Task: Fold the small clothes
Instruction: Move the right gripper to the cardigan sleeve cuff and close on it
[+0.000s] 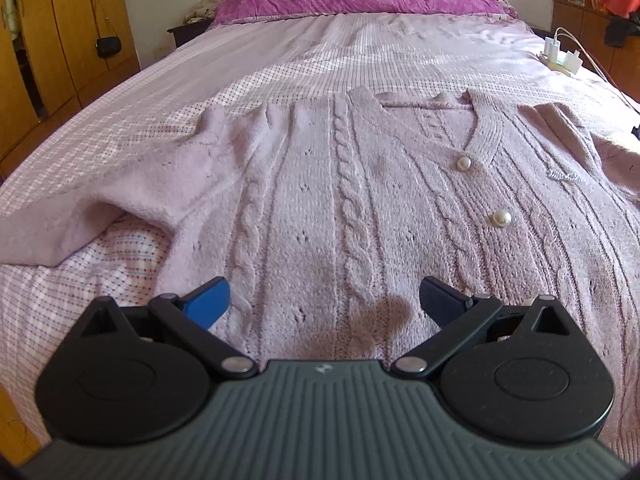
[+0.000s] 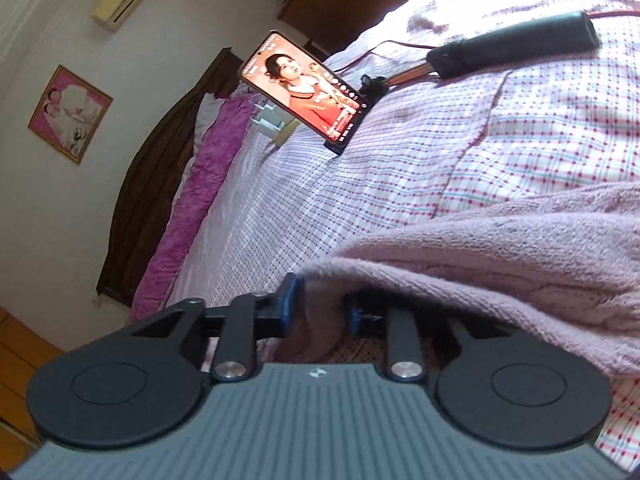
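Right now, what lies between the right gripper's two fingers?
In the right wrist view, a fold of the lilac cardigan sits between the right gripper fingers, which are closed on its edge. Nothing else is in that gap.

A lit phone (image 2: pixel 304 90) stands on the bed (image 2: pixel 460 168).

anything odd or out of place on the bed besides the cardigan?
Yes. A lit phone stands propped on the bed sheet, with a black cabled handle lying beyond it and a charger block near the bed's edge. Clutter, but clear of the cardigan, which lies flat and buttoned.
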Action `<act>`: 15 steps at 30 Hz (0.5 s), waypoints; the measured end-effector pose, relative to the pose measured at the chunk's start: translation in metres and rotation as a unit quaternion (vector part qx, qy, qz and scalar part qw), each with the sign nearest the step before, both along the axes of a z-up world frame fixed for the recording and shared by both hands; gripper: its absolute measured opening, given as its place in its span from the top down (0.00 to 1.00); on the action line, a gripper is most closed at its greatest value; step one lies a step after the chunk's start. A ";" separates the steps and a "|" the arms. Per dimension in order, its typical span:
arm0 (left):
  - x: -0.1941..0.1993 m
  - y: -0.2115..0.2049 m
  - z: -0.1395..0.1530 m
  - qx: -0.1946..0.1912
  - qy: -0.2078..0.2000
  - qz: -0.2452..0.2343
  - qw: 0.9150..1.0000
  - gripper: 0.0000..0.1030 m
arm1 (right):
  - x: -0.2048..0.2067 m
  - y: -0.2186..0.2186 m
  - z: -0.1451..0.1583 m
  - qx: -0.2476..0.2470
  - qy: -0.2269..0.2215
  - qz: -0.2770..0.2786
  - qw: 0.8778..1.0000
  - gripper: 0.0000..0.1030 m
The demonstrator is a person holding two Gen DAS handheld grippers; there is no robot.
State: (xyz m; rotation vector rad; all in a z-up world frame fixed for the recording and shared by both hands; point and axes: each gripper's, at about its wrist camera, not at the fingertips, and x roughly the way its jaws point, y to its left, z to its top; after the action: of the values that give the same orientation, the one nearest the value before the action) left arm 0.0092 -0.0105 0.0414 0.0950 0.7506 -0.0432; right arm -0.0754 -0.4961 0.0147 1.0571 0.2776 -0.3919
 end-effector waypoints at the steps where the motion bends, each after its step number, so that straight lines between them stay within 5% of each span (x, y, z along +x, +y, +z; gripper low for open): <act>1: 0.000 0.000 0.001 -0.001 -0.001 0.000 1.000 0.00 | -0.002 0.003 0.003 -0.005 -0.004 0.004 1.000 0.78; 15: 0.000 0.005 0.015 0.004 -0.023 -0.004 1.000 0.00 | 0.024 0.037 0.073 -0.112 -0.070 0.099 0.986 0.82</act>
State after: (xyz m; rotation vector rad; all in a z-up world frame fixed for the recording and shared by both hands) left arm 0.0091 -0.0058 0.0568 0.1052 0.7038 -0.0454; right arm -0.0515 -0.4591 0.0879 0.8234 0.2054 -0.1648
